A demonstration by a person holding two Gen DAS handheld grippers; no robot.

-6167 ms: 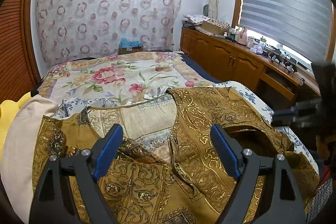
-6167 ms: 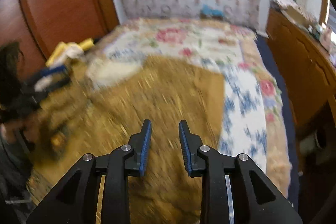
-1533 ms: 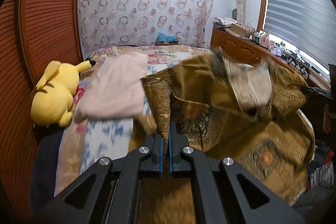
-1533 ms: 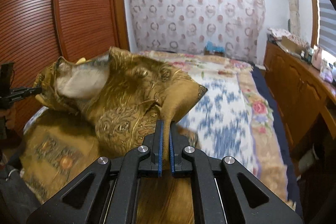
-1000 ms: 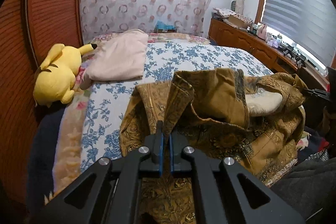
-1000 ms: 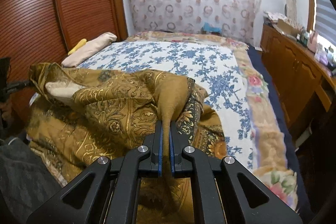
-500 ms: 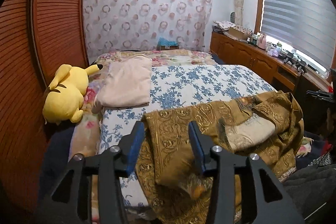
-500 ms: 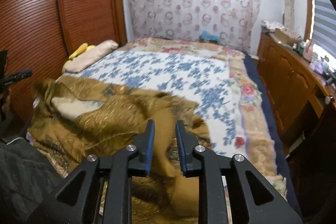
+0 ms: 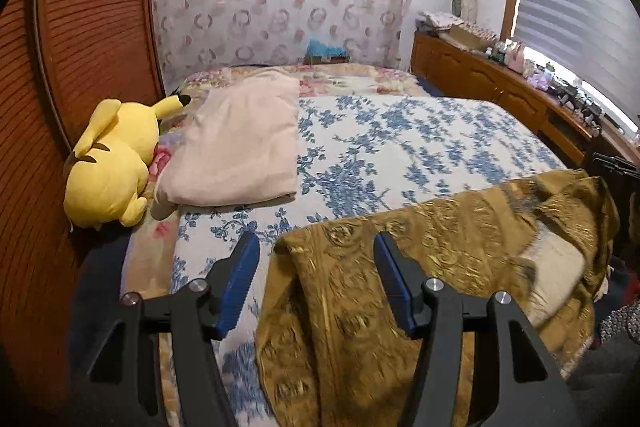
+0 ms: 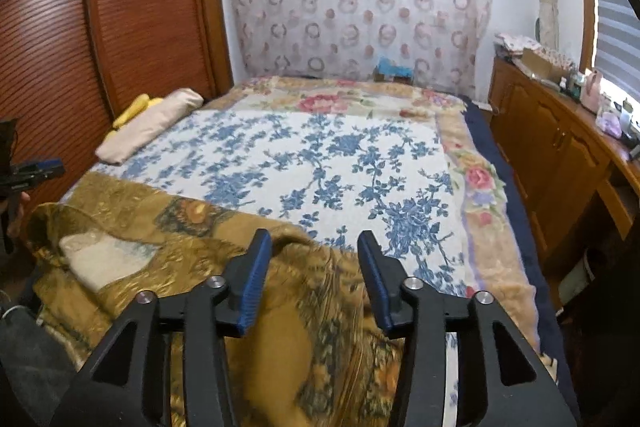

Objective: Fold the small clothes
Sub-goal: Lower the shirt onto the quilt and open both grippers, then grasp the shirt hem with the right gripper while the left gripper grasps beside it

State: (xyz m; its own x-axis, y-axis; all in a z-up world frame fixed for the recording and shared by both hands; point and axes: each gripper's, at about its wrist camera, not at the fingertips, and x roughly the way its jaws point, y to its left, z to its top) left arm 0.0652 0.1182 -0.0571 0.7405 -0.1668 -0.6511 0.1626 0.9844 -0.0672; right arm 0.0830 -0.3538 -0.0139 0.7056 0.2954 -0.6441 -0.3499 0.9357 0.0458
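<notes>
A gold-brown patterned garment (image 9: 400, 267) with a cream lining lies rumpled across the near edge of the bed; it also shows in the right wrist view (image 10: 168, 251). My left gripper (image 9: 316, 283) is open and empty, held just above the garment's left end. My right gripper (image 10: 314, 275) is open and empty above the garment's right end. The left gripper also shows at the far left of the right wrist view (image 10: 36, 169).
The bed (image 9: 400, 147) has a blue floral cover. A folded beige cloth (image 9: 240, 147) and a yellow plush toy (image 9: 112, 167) lie at its left side. A wooden wardrobe (image 10: 120, 27) stands left, a cluttered wooden cabinet (image 10: 560, 131) right.
Both grippers held the garment shut, lowered it onto the bed, then opened and let it go. They have opened wider and drawn back slightly since half a second ago.
</notes>
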